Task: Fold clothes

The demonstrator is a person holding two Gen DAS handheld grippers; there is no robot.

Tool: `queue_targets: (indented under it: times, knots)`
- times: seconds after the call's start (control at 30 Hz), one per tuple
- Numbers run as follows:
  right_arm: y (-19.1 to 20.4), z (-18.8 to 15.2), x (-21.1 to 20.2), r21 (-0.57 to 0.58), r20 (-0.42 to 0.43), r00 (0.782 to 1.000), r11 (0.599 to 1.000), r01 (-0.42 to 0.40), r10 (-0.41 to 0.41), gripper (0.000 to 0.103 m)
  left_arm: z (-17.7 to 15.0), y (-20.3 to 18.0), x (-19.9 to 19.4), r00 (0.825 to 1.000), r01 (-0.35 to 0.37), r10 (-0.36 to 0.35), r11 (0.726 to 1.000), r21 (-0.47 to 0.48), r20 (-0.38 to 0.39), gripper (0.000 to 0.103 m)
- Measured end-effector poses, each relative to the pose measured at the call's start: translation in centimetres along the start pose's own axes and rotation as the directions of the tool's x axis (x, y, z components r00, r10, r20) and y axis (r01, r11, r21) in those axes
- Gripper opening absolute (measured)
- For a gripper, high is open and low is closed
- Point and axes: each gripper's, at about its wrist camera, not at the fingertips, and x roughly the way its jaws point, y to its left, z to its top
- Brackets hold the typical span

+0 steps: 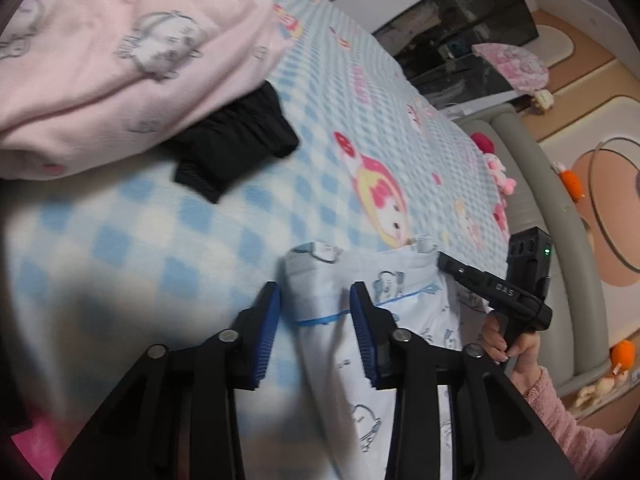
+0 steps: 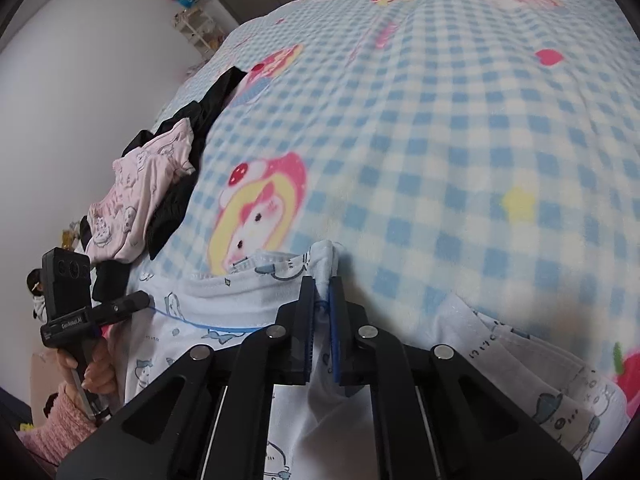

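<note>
**Both grippers at the waistband of the pale blue garment on the bed**

You are working at the near edge of the bed [image 2: 460,128], which is lying under a blue-and-white checked blanket with cartoon prints; the pale blue printed garment [image 1: 340,344] is lying there, its waistband end resting on the blanket and the rest hanging down toward you.

Your right gripper [image 2: 321,320] is pinching a bunched fold of that waistband, its jaws standing almost together with the cloth squeezed between the blue pads [image 2: 336,312]; in the left wrist view that gripper [image 1: 448,264] is sitting at the far right corner of the garment, your right hand [image 1: 516,344] gripping its handle.

Your left gripper [image 1: 316,304] is standing at a narrow gap astride the cloth, with the thin blue piping line running between its pads [image 1: 362,320]; the right pad is lying against the fabric, the left one is sitting just beside its edge, so no firm pinch is showing; in the right wrist view your left hand [image 2: 94,372] is holding that gripper's handle.

No containers are showing; a pink printed garment [image 1: 120,60] and a black garment [image 1: 236,140] are lying farther back on the bed, touching each other, well apart from the blue one.
</note>
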Motion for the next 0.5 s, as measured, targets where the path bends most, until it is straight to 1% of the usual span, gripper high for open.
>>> queue_targets:
  times: [0.03,0.07,0.13,0.23,0.27,0.3,0.33,0.37,0.4,0.43,0.47,0.5]
  knots:
    - [0.1,0.0,-0.2,-0.002,0.009,1.0,1.0,0.006,-0.006,0.005,0.0,-0.4,0.0,1.0,-0.015,0.015,1.0,0.012,0.004,0.01]
    - [0.3,0.0,-0.5,-0.011,0.022,1.0,1.0,0.016,-0.016,0.004,0.0,-0.7,0.0,1.0,-0.03,0.03,0.999,0.023,0.009,0.006]
    - [1.0,0.1,-1.2,-0.036,0.05,0.998,0.998,0.047,-0.046,0.004,0.0,-1.5,-0.2,0.998,-0.061,0.06,0.997,0.049,0.023,0.005]
    - [2.2,0.2,-2.2,-0.105,0.099,0.989,0.987,0.121,-0.11,0.004,0.3,-4.2,-2.2,0.99,-0.115,0.103,0.985,0.125,0.098,0.005]
    - [2.6,0.2,-2.4,-0.128,0.114,0.984,0.98,0.15,-0.136,0.004,0.4,-5.2,-2.6,0.984,-0.149,0.131,0.976,0.158,0.12,0.006]
    - [2.9,0.2,-2.6,-0.151,0.129,0.979,0.972,0.179,-0.16,0.004,0.5,-6.1,-2.9,0.977,-0.183,0.158,0.965,0.19,0.14,0.01]
    - [3.2,0.2,-2.7,-0.171,0.144,0.972,0.963,0.208,-0.184,0.004,0.5,-6.6,-2.8,0.972,-0.212,0.184,0.953,0.216,0.145,0.011]
    - [2.8,0.3,-2.5,-0.165,0.142,0.968,0.959,0.228,-0.206,0.004,0.5,-6.5,-2.3,0.968,-0.236,0.206,0.942,0.238,0.142,0.025]
    - [2.5,0.4,-2.2,-0.16,0.14,0.964,0.955,0.249,-0.228,0.004,0.5,-6.2,-1.7,0.966,-0.251,0.224,0.936,0.248,0.132,0.036]
    - [2.2,0.4,-1.9,-0.154,0.138,0.959,0.951,0.269,-0.249,0.004,0.6,-5.0,-0.9,0.97,-0.238,0.221,0.946,0.22,0.098,0.052]
    - [1.8,0.5,-1.6,-0.149,0.134,0.954,0.946,0.287,-0.268,0.004,0.6,-3.7,-0.1,0.975,-0.22,0.212,0.958,0.185,0.065,0.051]
    - [1.4,0.5,-1.1,-0.136,0.108,0.959,0.952,0.275,-0.261,0.004,0.5,-2.4,0.4,0.983,-0.183,0.18,0.975,0.128,0.037,0.05]
